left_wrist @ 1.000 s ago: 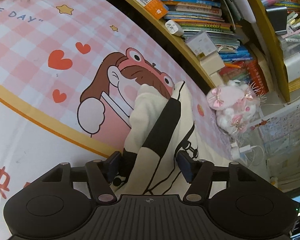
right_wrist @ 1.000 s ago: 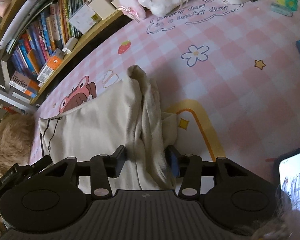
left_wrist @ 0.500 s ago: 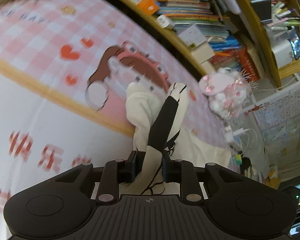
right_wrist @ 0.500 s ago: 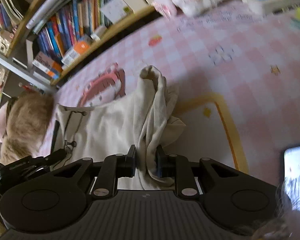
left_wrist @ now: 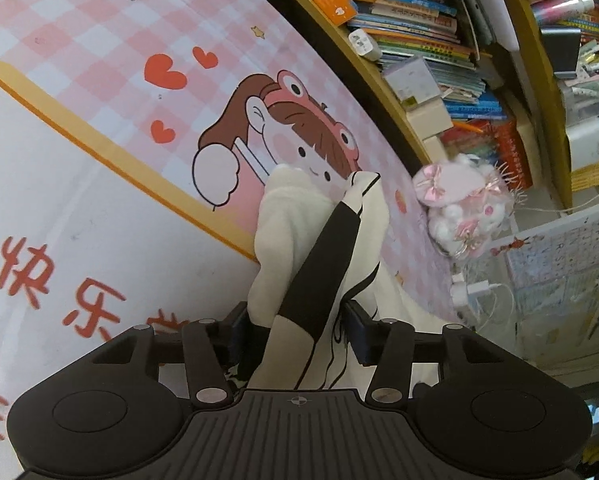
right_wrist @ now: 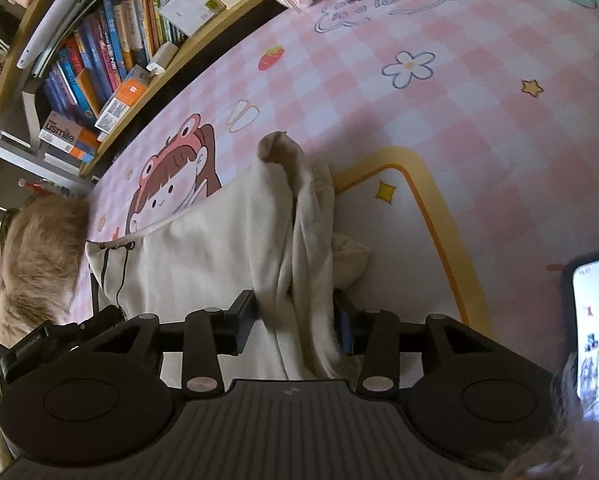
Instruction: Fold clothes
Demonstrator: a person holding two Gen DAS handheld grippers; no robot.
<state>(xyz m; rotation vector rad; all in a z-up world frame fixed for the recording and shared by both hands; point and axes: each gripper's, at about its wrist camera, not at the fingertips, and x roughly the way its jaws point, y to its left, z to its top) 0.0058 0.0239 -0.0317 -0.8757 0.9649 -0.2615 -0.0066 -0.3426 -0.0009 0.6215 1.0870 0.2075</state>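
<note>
- Left gripper (left_wrist: 299, 320): fingers set wide, w/ a bunched fold of the cream garment (left_wrist: 283, 216) running up between them; cloth fills the gap but the pads aren't pressed in on it, so jaws read as apart, not clamped.
- Black stripe (left_wrist: 323, 264) of the garment lies diagonally across the fold, from the jaw gap up to the peak.
- Right gripper (right_wrist: 295, 320): fingers also spread, rumpled ridge of the same garment (right_wrist: 203, 256) passing between them; left pad touches cloth, right pad just beside it. Not a pinch.
- Garment sits on the pink checked mat (right_wrist: 439, 128), body spread flat toward the left of the right wrist view, thin black cord (right_wrist: 119, 272) near its far edge.
- Left gripper's body (right_wrist: 27, 348) shows at the lower left corner of the right view, at the garment's other end.
- Cartoon girl w/ frog hat (left_wrist: 295, 128) printed on the mat, partly covered by the fold.
- Pink plush toy (left_wrist: 463, 208) at the mat's edge; bookshelf (left_wrist: 411, 24) behind.
- Lit phone (right_wrist: 595, 320) on the mat, right of the right gripper.
- Furry tan thing (right_wrist: 39, 256) at the mat's left edge; can't tell what.
</note>
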